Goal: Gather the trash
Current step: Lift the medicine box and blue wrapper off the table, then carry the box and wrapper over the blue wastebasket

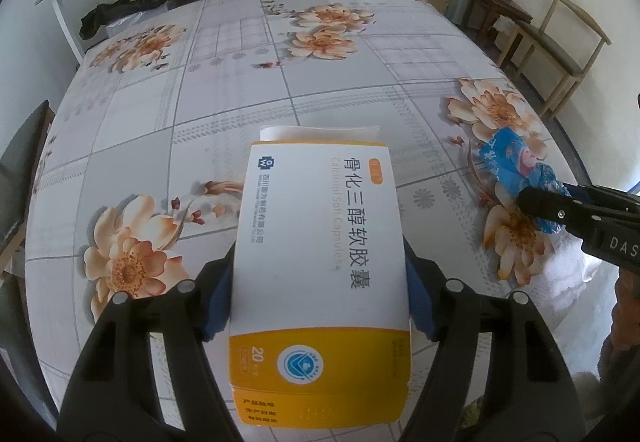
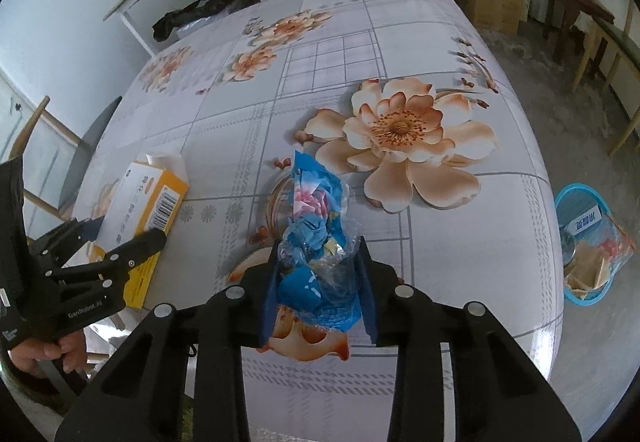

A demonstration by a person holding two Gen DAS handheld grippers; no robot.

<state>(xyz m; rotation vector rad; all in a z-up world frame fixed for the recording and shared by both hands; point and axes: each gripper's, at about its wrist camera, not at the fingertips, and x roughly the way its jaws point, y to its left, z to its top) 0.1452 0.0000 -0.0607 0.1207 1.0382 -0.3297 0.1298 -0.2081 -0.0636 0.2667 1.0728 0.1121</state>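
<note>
A white and orange medicine box [image 1: 320, 222] lies lengthwise between the jaws of my left gripper [image 1: 320, 270], whose blue pads press on its two long sides. Its open end points away over the table. The right wrist view shows that box [image 2: 148, 202] and the left gripper [image 2: 128, 232] at the left. A crumpled blue plastic wrapper [image 2: 316, 202] lies on the flowered tablecloth, its near end squeezed between the pads of my right gripper [image 2: 320, 274]. In the left wrist view the wrapper [image 1: 516, 162] and the right gripper [image 1: 552, 198] are at the right edge.
The table [image 1: 200, 102] carries a grey flowered cloth. A blue basket [image 2: 580, 198] holding scraps stands on the floor past the table's right edge. Wooden chairs [image 1: 560, 42] stand at the right, a black bag [image 1: 120, 8] lies at the far left corner. A hand [image 2: 48, 354] holds the left gripper.
</note>
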